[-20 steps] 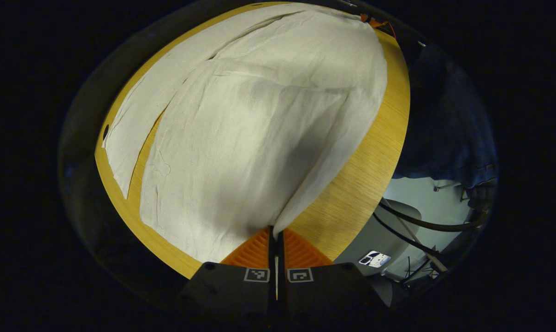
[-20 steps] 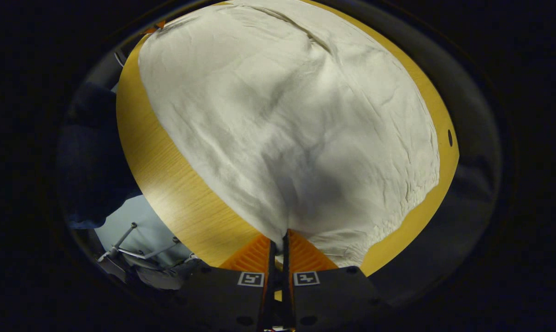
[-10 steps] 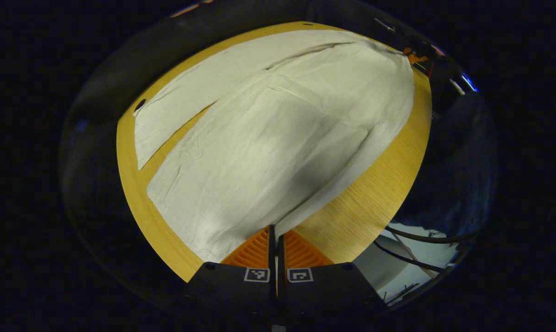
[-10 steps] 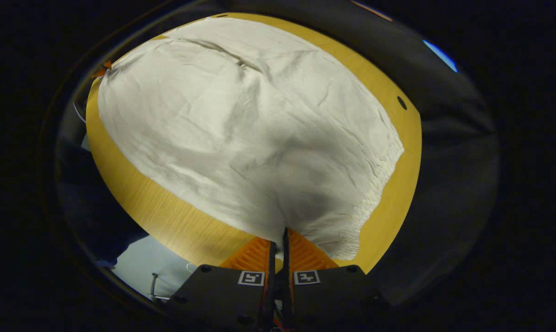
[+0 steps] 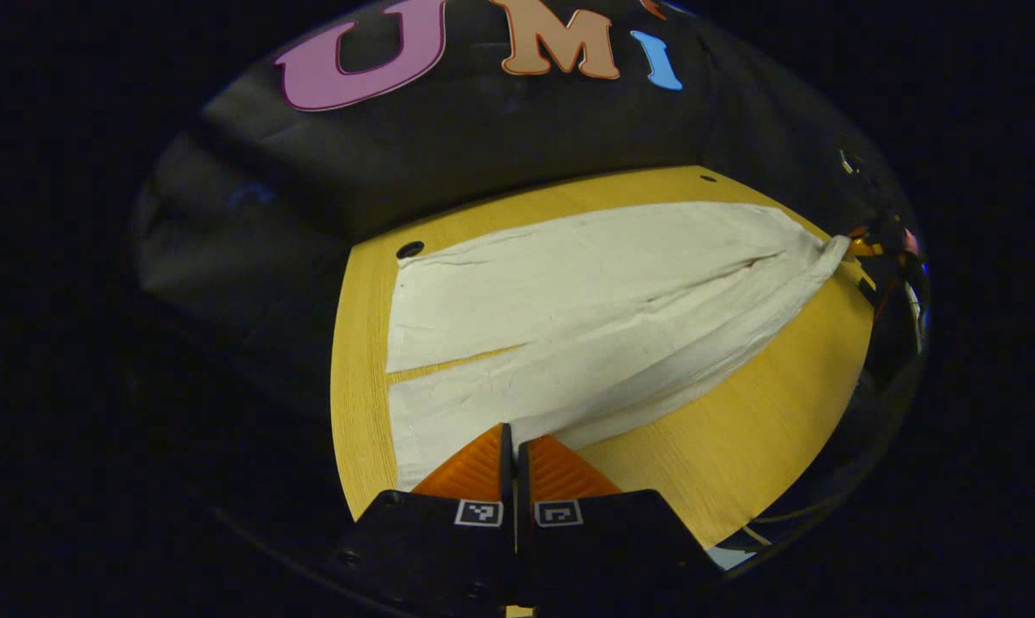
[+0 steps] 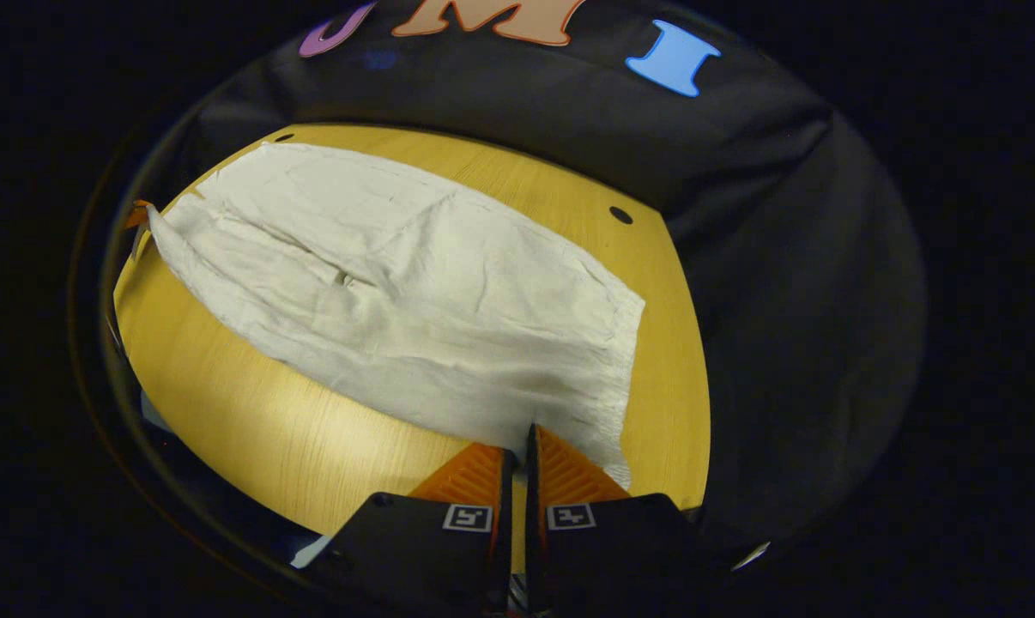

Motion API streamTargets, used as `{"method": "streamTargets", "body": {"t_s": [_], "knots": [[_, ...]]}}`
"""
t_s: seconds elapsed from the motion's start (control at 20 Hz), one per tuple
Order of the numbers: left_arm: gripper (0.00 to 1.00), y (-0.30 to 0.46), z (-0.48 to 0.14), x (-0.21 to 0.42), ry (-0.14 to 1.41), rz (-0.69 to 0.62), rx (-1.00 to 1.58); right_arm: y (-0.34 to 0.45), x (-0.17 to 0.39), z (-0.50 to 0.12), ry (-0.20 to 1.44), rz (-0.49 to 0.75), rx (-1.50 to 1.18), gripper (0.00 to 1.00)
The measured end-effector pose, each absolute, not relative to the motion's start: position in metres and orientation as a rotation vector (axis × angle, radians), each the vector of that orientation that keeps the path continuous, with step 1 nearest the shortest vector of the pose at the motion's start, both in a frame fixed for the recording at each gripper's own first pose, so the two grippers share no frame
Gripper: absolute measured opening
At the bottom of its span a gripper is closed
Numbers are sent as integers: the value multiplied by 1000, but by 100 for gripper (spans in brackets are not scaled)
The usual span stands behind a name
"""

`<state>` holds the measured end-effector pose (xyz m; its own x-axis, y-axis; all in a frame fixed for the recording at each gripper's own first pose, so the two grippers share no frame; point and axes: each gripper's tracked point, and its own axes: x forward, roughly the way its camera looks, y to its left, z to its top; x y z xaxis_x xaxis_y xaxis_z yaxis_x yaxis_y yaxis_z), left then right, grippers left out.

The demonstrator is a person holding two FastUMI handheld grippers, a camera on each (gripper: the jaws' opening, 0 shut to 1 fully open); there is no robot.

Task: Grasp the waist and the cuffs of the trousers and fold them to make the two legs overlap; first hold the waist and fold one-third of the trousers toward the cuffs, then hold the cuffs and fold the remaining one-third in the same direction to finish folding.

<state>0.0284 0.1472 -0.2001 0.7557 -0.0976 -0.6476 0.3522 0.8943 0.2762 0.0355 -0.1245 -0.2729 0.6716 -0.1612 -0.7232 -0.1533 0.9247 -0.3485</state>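
Off-white trousers [image 5: 603,292] lie lengthways on the wooden table [image 5: 741,446]. My left gripper [image 5: 511,429] is shut on the near leg's cuff edge. A thin strip of table shows between the two legs near the cuffs. At the far right, the other gripper [image 5: 865,245] pinches the waist end. In the right gripper view the trousers [image 6: 414,292] stretch away to the left, with the gathered waistband [image 6: 622,378] at the right. My right gripper [image 6: 520,433] is shut on the near waist corner. The near fabric edge runs taut between the two grippers.
The table [image 6: 251,429] has small dark holes near its far corners [image 5: 409,250] [image 6: 620,215]. The black booth wall [image 6: 741,257] rises right behind the far edge. Bare wood lies between the trousers and the near table edge.
Both grippers have come down toward the table and tilted up, bringing the booth wall into sight. The lifted fabric now lies flatter, and the near leg sits closer to the far leg.
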Motion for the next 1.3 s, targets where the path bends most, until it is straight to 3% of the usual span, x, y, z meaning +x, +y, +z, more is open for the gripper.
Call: {"method": "streamTargets", "body": {"t_s": [0.25, 0.7, 1.05, 1.3], "knots": [[0, 134, -163, 85, 546, -167, 304, -113, 77, -233, 689, -107, -269, 9], [0, 122, -110, 202, 392, -23, 207, -100, 184, -186, 512, -141, -124, 7], [0, 124, -133, 296, 363, 89, 118, -95, 269, -238, 550, -140, 34, 9], [0, 123, -170, 329, 385, 130, 112, -83, 303, -283, 587, -125, 65, 9]]}}
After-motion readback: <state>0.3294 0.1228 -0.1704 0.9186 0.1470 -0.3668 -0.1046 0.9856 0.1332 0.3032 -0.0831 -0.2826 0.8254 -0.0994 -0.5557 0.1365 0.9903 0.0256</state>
